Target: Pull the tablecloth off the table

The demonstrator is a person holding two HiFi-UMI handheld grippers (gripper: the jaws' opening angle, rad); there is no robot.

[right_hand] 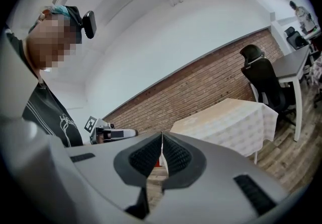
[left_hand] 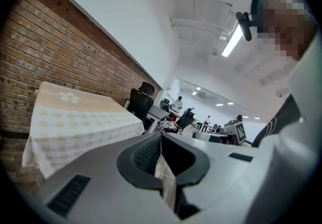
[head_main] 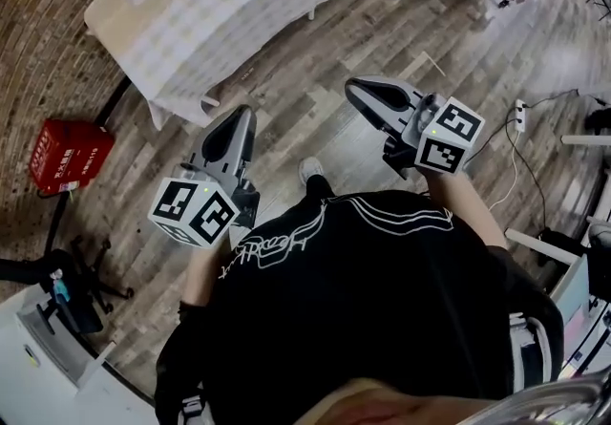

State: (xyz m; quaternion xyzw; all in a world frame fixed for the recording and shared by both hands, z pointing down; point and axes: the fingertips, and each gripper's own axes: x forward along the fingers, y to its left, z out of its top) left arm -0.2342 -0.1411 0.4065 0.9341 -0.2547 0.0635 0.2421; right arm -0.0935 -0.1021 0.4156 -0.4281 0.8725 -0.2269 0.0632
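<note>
The pale beige-and-white checked tablecloth [head_main: 220, 3], soft cloth with a flower print near one end, lies draped over the table with its edges hanging in loose folds, and one thin white table leg [right_hand: 256, 157] shows below the hem. The left gripper [head_main: 244, 116] and the right gripper [head_main: 358, 89], smooth grey plastic with ribbed black pads, have their jaws pressed together on nothing. Both hang over the grey wood-plank floor [head_main: 315, 60], well apart from the cloth.

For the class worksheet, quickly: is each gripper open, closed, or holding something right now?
Left gripper: closed, fingers together, holding nothing.
Right gripper: closed, fingers together, holding nothing.
</note>
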